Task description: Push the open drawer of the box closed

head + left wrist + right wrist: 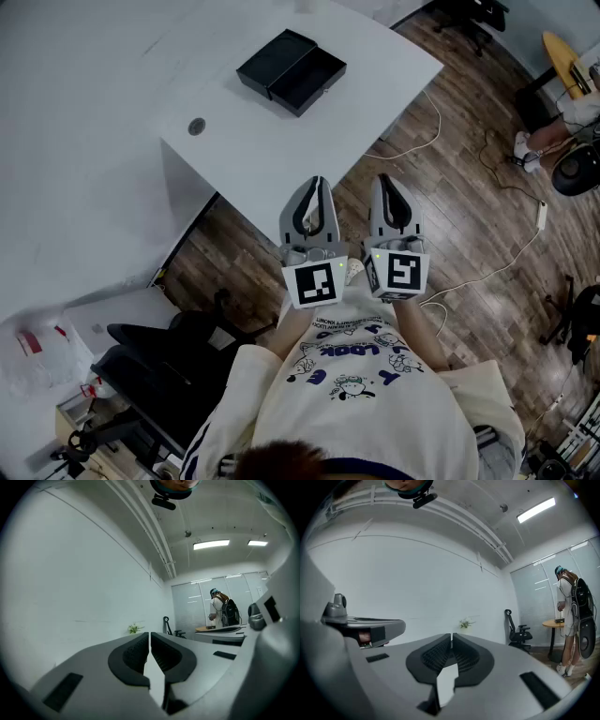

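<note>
In the head view, the black box with its open drawer lies on the table, well apart from the near corner, where the left gripper and right gripper are held. The left gripper view shows closed, empty jaws. The right gripper view shows the same, so the closed tips should probably press the drawer front squarely.

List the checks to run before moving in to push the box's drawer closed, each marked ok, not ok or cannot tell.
1. Drawer open and in sight: ok; the drawer juts from the black box on the white table.
2. Left hand-held gripper shut, empty: ok.
3. Right hand-held gripper shut, empty: ok.
4. Grippers at the drawer: not ok; both hang near the table's corner, well short of the box.
5. Way across the tabletop: ok; only a round cable port, off to one side.
6. Drawer slides freely: cannot tell.
</note>
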`<state>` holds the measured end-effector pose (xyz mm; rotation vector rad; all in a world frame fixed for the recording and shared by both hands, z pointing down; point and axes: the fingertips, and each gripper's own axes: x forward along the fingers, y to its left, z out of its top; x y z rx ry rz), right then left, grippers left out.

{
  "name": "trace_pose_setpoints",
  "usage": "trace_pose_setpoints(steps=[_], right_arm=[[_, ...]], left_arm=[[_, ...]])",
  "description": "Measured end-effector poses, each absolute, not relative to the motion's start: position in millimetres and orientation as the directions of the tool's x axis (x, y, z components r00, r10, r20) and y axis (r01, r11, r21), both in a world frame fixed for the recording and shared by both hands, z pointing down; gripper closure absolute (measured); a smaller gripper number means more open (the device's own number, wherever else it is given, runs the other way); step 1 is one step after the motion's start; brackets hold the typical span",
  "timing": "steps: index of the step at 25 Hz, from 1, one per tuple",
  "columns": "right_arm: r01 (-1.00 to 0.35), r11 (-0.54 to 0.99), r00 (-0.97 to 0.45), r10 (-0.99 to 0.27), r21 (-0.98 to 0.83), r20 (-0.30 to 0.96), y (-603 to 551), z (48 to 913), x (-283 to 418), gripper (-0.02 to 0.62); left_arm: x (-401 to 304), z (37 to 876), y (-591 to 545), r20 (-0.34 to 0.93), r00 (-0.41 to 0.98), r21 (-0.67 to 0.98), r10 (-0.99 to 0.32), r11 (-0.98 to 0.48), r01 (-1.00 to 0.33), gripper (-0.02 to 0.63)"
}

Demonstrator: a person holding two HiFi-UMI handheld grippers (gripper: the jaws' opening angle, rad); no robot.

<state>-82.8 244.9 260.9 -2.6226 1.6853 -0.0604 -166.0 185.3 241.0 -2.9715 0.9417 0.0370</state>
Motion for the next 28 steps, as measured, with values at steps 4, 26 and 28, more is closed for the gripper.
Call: trace_pose_setpoints(steps=[4,26,28], right_arm=[[-0.908,-0.418,0.417,-0.909,-0.029,0.018,241,259,-80,0.561],[-0.917,-0.396,0.392,-0.917,-0.042,0.073,186,289,-63,0.560],[-0.917,-0.396,0.391,-0.917,-0.052,0.079,182,293,-63,0.560]], left_arm=[[-163,241,181,-0.031,0.817,-0.011,-0.575,-0.817,-0.576,0.583],[-146,259,130,-0.003,0.809,0.006,-0.588,-0.809,-0.588,0.583],[-146,262,125,0.003,0.808,0.007,-0.589,-0.808,-0.589,0.583]])
